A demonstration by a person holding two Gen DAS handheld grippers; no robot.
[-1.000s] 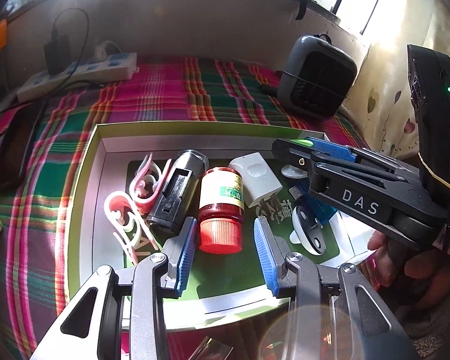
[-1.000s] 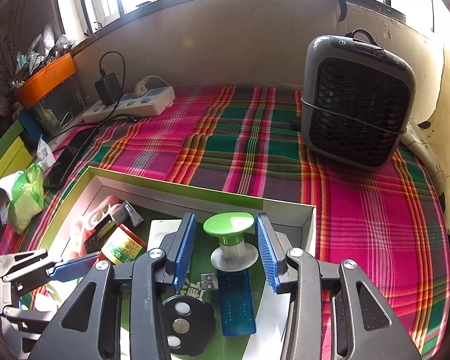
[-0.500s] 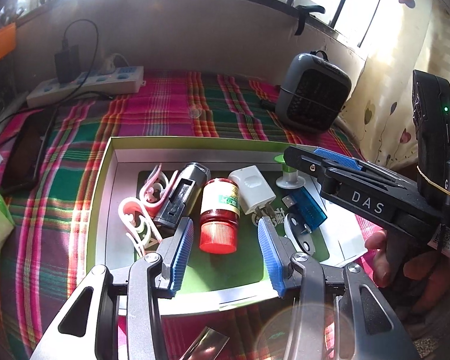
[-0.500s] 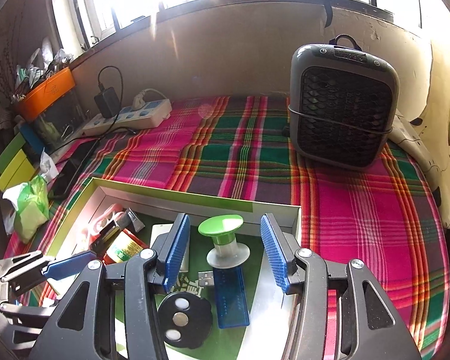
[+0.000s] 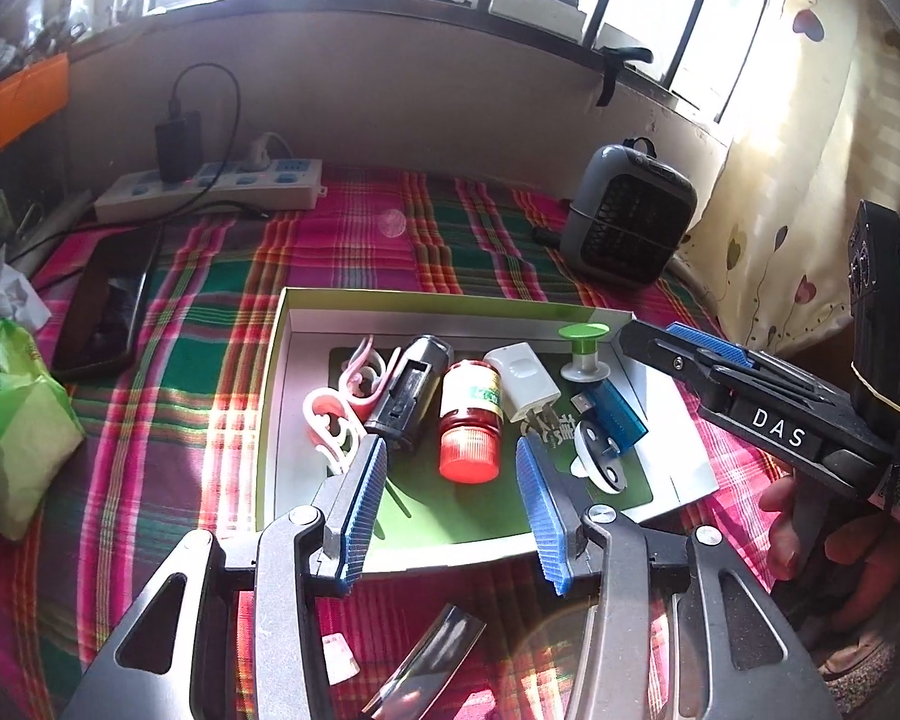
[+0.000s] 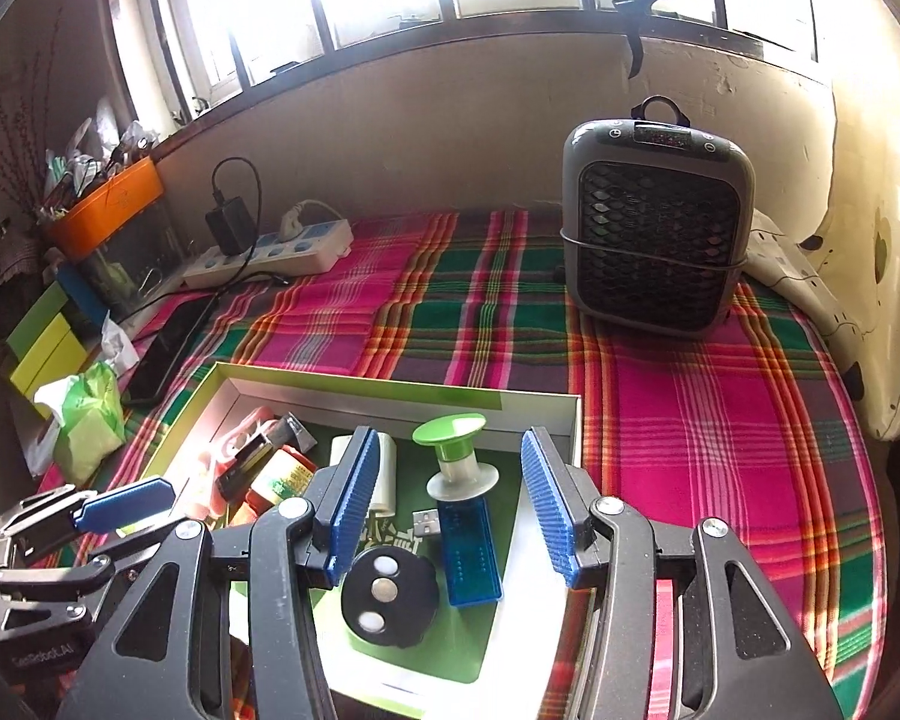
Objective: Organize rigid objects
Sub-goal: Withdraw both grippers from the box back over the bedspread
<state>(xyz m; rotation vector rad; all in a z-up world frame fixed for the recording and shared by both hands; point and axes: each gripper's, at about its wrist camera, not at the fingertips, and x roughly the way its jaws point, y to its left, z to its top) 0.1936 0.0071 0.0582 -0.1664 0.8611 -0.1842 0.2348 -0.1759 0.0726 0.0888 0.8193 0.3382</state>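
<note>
The small things all lie inside the shallow box (image 5: 282, 360), which sits on the checked cloth (image 5: 198, 300) over the table. That looks like the point of the job: keep the loose bits in one place so they cannot roll away.

The left gripper (image 5: 456, 504) hangs above the near edge of the box. Its blue fingers (image 5: 363, 498) have just been opening and now stand spread, with nothing pinched. The red-capped bottle (image 5: 471, 420) lies on its side below the gap, not touched. Beside it are the black case (image 5: 411, 396), the pink clips (image 5: 336, 420) and the white plug (image 5: 522, 381).

The right gripper (image 6: 444, 510) hangs over the other end of the box. Its fingers (image 6: 351, 504) have also been opening and are spread, holding nothing. Under the gap stand the green-topped knob (image 6: 453, 450), upright, with the blue stick (image 6: 468, 552) lying just in front of it and the round black piece (image 6: 387, 597) next to that.

Both grippers look like they have let go, so the tidying may be nearly done.
</note>
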